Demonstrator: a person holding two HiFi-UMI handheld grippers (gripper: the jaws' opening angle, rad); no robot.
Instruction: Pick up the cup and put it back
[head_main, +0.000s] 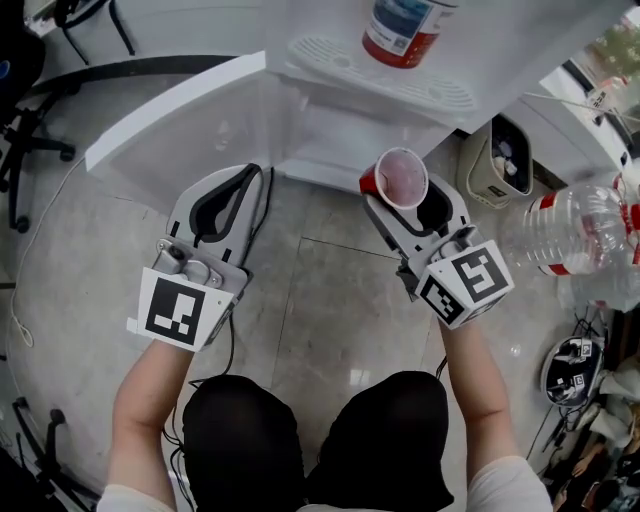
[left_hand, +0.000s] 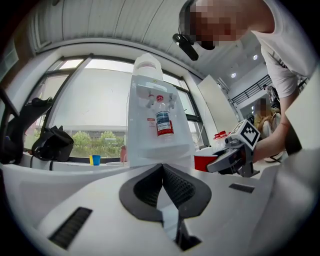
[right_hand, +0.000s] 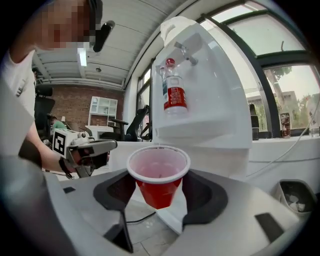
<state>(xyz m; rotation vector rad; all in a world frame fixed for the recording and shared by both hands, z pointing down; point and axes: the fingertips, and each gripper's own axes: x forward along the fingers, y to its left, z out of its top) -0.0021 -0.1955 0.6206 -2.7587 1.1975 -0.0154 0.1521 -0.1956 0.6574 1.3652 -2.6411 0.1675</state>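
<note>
1. The red cup (head_main: 402, 178) (right_hand: 158, 175) is off the ground, carried by the right gripper (head_main: 405, 200) (right_hand: 159, 192) in front of the white water dispenser (head_main: 330, 130).
2. Its long axis runs straight up and down. The white-rimmed mouth faces up, so the head view looks into it, and the body narrows towards the floor (head_main: 320, 290).
3. The right jaws stand wide and press on the cup's wall from both sides, just under the rim. The base hangs free below the pads.
4. The left gripper (head_main: 250, 175) (left_hand: 162, 172) carries nothing. Its jaws are drawn together with the pad tips meeting.
5. Edges: the cup sits just beside the dispenser's lower front edge. The ribbed drip tray (head_main: 420, 85) is beyond it, further from the person. A bottle with a red label (head_main: 405, 30) stands on that tray under the taps.
6. Open room: bare tiled floor lies between the two grippers, which are level with each other and well apart.
7. To the right, clear plastic bottles with red bands (head_main: 570, 230) lie near the right gripper. A small beige bin (head_main: 505, 160) stands just beside the dispenser on that side.
8. To the left there is a thin cable (head_main: 20, 310) on the floor and a chair base (head_main: 30, 140), both well apart from the cup.
</note>
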